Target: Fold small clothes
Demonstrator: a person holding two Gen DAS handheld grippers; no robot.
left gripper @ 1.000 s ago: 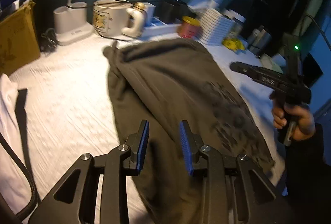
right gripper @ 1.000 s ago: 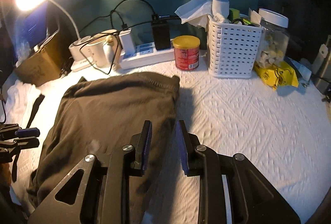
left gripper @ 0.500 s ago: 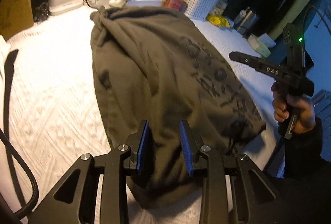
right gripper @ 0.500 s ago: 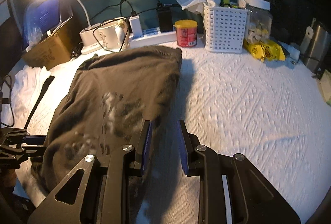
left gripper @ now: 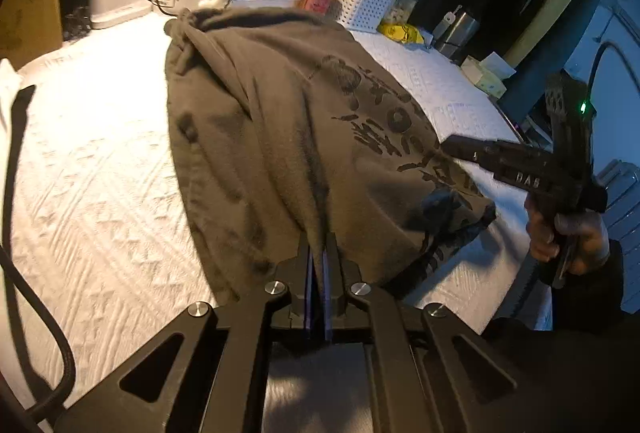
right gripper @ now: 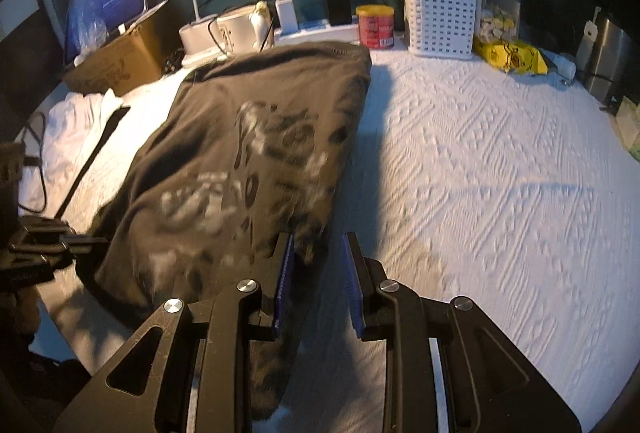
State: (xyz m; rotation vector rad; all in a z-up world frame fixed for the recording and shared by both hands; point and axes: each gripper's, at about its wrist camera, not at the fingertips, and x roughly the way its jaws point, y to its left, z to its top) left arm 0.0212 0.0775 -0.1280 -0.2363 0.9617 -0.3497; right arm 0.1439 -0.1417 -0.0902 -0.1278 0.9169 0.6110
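Note:
A dark olive-grey garment (left gripper: 280, 137) with a black print lies lengthwise on the white textured cloth (left gripper: 92, 169); it also shows in the right wrist view (right gripper: 248, 153). My left gripper (left gripper: 319, 253) is shut on a pinched ridge of the garment's near edge. My right gripper (right gripper: 318, 253) is open, its fingers astride the garment's near right corner; it also shows in the left wrist view (left gripper: 452, 147) at that edge. The left gripper shows in the right wrist view (right gripper: 86, 241) at the garment's left edge.
At the back stand a white mug (right gripper: 236, 29), a power strip (right gripper: 316, 31), a red can (right gripper: 375, 26), a white basket (right gripper: 440, 19), a jar (right gripper: 498, 9) and a yellow packet (right gripper: 512, 57). A cardboard box (right gripper: 120, 57) and a lit lamp are at back left. A black strap (left gripper: 16, 129) lies left.
My left gripper has closed on the garment's near edge. My right gripper has moved in to the garment's right corner. The garment has shifted and its print now shows.

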